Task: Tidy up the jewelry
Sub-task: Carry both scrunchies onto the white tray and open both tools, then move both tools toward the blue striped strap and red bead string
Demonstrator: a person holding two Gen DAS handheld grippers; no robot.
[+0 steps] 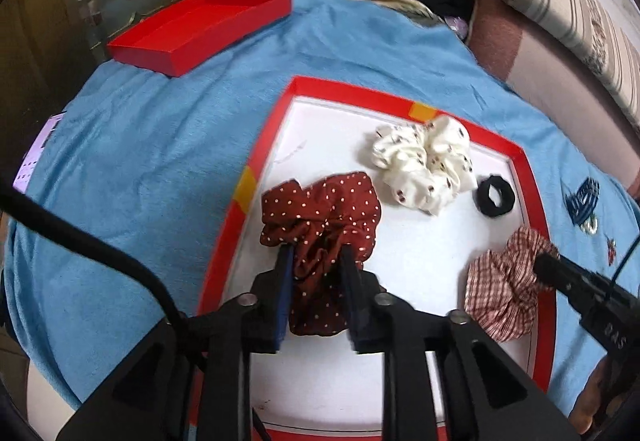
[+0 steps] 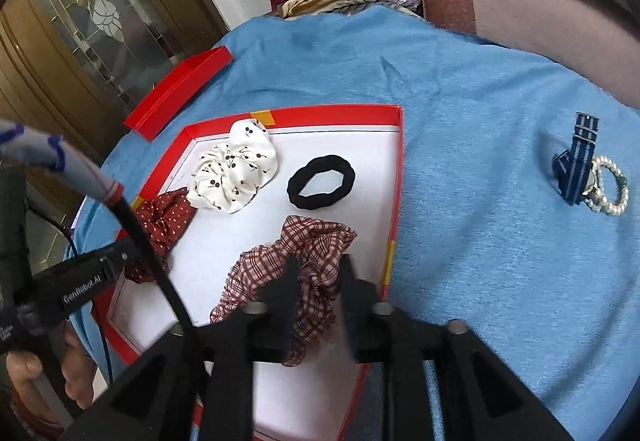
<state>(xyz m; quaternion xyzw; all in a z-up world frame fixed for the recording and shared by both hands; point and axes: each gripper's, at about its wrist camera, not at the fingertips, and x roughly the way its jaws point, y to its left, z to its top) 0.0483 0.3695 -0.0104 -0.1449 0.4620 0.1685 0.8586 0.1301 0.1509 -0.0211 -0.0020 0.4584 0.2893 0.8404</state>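
Looking along the left gripper (image 1: pixel 316 253): jaws slack and a little apart, straddling the dotted scrunchie (image 1: pixel 324 209) without pinching it. Scrunchie lying on the white floor of the red-rimmed tray (image 1: pixel 400 97), bunched between and just past the fingertips. Farther ahead and to the right, a white scrunchie (image 1: pixel 424 161), with a black tie (image 1: pixel 482 197) just beside it, both in the same tray. Off to the right, near the rim, a plaid scrunchie (image 1: pixel 500 293). Well ahead to the left, a red lid (image 1: pixel 200 29) resting on the blue blanket (image 1: pixel 160 161).

Looking along the right gripper (image 2: pixel 320 261): jaws released, standing apart on either side of the plaid scrunchie, not clamped on it. Black tie straight ahead, white scrunchie ahead to the left, dotted one farther left, touching the white one. Well to the right, outside the tray, a striped strap (image 2: pixel 576 161) and a pearl bracelet (image 2: pixel 616 205) touching on the blanket.
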